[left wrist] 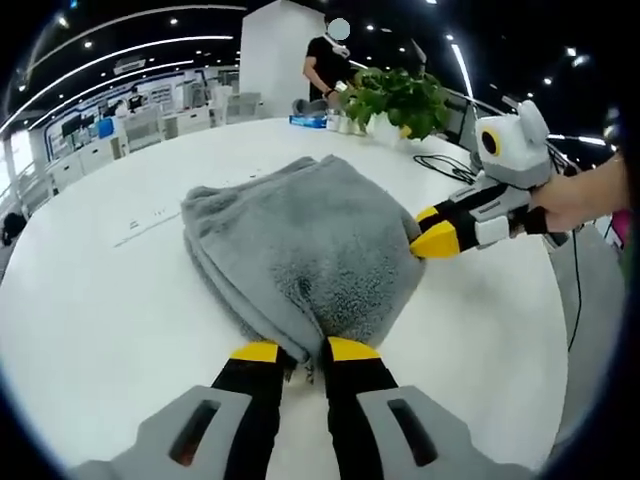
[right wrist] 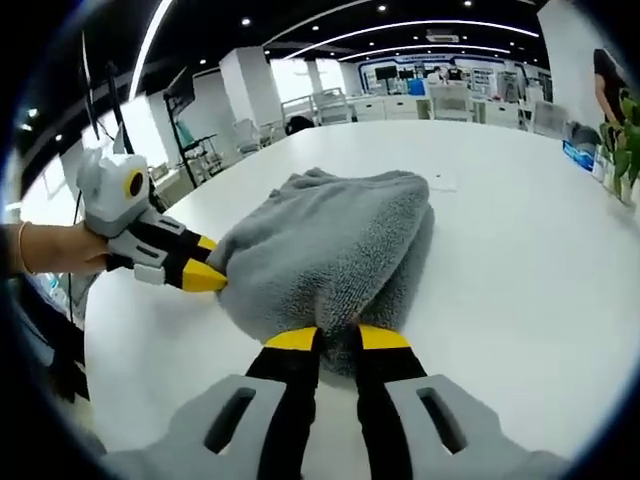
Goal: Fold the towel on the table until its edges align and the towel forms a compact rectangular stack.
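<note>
A grey fluffy towel [left wrist: 300, 240] lies folded in a thick bundle on the white round table [left wrist: 100, 300]. My left gripper [left wrist: 305, 352] rises from below, its yellow tips pinching the towel's near corner. My right gripper [left wrist: 435, 232] comes in from the right, held by a hand [left wrist: 585, 195], and its tips grip the towel's right edge. In the right gripper view the towel [right wrist: 330, 245] sits just ahead of my right gripper [right wrist: 338, 342], whose jaws are shut on its near fold. There the left gripper [right wrist: 200, 272] holds the towel's left corner.
A potted green plant [left wrist: 400, 100] and a blue box [left wrist: 305, 120] stand at the table's far edge, where a person [left wrist: 328, 62] stands. A black cable [left wrist: 445, 165] lies near the plant. Bare tabletop [right wrist: 520, 250] surrounds the towel.
</note>
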Action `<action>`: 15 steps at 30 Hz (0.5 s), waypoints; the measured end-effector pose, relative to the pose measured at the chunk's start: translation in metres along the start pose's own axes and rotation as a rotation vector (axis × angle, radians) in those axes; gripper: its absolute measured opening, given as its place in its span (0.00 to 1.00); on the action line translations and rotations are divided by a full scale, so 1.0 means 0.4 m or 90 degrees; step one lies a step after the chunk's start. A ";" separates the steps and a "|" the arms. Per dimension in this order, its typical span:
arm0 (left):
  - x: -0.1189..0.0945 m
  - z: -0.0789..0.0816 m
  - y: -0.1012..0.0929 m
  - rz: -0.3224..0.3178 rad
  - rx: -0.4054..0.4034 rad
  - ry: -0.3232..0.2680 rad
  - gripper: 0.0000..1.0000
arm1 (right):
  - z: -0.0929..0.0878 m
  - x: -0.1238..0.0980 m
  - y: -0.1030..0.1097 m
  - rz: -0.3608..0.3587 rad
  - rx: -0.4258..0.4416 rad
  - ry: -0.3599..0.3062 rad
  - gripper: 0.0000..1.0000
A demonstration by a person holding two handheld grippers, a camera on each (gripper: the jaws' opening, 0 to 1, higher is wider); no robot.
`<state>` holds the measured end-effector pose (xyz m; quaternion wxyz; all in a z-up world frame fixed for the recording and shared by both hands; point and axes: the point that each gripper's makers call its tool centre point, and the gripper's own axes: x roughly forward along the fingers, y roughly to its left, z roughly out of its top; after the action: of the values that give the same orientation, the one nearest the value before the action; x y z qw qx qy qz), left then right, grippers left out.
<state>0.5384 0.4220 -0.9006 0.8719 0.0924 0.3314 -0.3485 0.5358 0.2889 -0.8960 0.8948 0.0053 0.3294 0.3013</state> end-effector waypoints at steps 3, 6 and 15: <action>-0.017 -0.001 0.004 -0.002 -0.037 -0.018 0.22 | -0.006 -0.012 -0.015 -0.015 0.001 0.004 0.22; -0.042 -0.006 0.006 0.003 -0.038 -0.027 0.26 | -0.017 -0.030 -0.019 -0.009 0.007 0.005 0.24; -0.097 -0.034 -0.010 0.032 -0.026 -0.031 0.28 | -0.058 -0.091 -0.015 -0.015 0.001 0.014 0.27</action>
<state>0.5079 0.4457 -0.8858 0.8899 0.0748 0.3147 -0.3217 0.5034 0.2598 -0.8939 0.8945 -0.0010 0.3395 0.2908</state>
